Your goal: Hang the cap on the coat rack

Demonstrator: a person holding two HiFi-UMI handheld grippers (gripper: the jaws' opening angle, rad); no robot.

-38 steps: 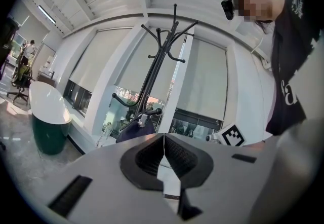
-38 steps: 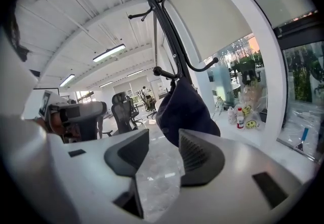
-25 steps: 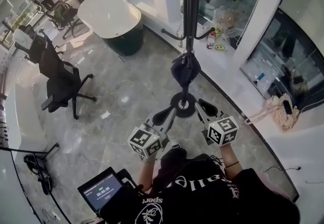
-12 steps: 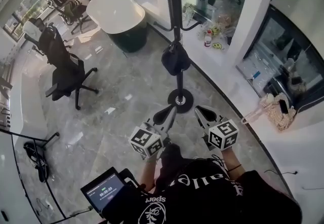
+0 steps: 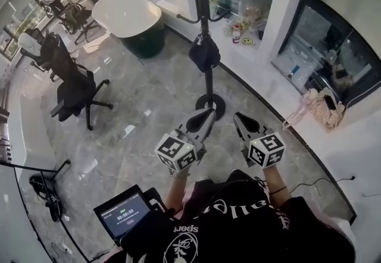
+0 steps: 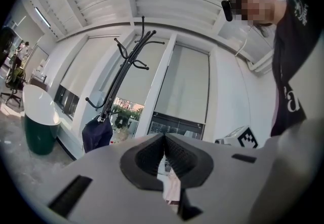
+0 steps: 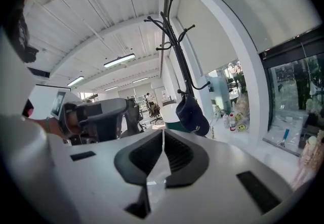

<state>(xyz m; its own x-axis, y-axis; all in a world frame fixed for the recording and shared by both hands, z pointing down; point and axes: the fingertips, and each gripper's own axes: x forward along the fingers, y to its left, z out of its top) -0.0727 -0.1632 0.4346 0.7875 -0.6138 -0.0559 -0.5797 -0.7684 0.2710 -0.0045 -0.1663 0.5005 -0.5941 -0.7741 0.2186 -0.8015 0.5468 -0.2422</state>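
The dark navy cap hangs on a low hook of the black coat rack, above the rack's round base. The left gripper view shows the cap hanging off the pole, and in the right gripper view the cap dangles under a hook of the rack. My left gripper and right gripper are held side by side near my body, short of the base, well apart from the cap. Both are shut and hold nothing: left gripper, right gripper.
A black office chair stands at the left, a white-topped table with a green base behind it. Bottles and yellow smiley toys sit on the white ledge by the window. A woven bag lies at right, a tablet at my lower left.
Both grippers have drawn back from the rack towards my body, and the rack now sits farther off. The cap stays hanging on its hook.
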